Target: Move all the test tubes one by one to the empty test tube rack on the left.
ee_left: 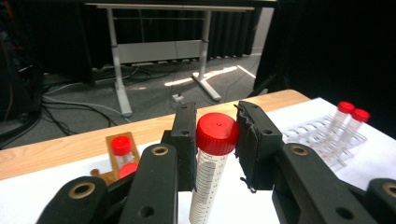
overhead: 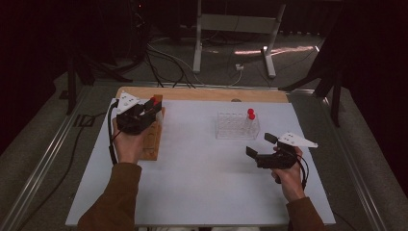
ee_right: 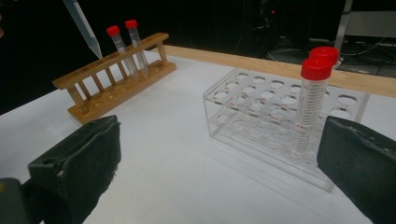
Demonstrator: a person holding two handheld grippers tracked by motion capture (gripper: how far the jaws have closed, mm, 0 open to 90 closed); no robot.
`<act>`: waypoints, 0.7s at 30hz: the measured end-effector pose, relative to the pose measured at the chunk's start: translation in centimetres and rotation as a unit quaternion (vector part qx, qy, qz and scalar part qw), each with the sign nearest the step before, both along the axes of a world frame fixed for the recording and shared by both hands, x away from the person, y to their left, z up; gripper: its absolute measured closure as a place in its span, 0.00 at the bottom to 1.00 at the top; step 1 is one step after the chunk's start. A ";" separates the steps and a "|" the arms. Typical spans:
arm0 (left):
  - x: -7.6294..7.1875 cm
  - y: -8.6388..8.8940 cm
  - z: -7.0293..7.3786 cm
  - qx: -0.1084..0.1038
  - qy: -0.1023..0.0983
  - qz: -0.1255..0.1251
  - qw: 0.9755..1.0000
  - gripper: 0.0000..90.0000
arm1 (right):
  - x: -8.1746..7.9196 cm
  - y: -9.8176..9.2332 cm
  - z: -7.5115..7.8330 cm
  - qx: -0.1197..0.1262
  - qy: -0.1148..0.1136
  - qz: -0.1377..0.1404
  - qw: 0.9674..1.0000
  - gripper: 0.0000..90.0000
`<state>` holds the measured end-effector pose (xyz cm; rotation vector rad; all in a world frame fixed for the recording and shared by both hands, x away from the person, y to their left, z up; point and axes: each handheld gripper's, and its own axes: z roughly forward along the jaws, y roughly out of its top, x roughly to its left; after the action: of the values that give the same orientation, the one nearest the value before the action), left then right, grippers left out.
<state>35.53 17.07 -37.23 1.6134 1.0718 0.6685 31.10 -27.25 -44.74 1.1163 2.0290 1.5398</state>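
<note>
Red-capped clear graduated tube (ee_left: 212,163) clamped upright in my left gripper (ee_left: 215,140), above the wooden rack's (ee_right: 114,70) end, I think; the high view is dim. My right gripper (overhead: 262,146) hangs agape, nothing between its pads, near the clear plastic rack (ee_right: 280,114).

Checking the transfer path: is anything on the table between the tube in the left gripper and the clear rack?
Nothing visible. The left gripper holds the red-capped tube, and bare white table lies between it and the clear rack.
</note>
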 end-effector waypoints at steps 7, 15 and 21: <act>0.8 0.8 -0.3 -0.003 0.001 0.036 0.999 0.79 | 0.0 0.0 0.0 0.000 0.000 0.002 1.000 0.00; 1.6 1.2 -0.9 0.010 0.008 0.062 0.998 0.79 | 0.0 0.0 0.0 0.002 -0.001 0.002 1.000 0.00; 2.1 1.2 -1.6 0.014 0.014 0.070 0.997 0.79 | 0.0 0.1 -0.1 0.001 -0.001 0.004 1.000 0.00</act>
<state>37.63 18.27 -38.79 1.5855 1.2092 0.7595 31.10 -27.20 -44.82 1.1066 2.0338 1.5465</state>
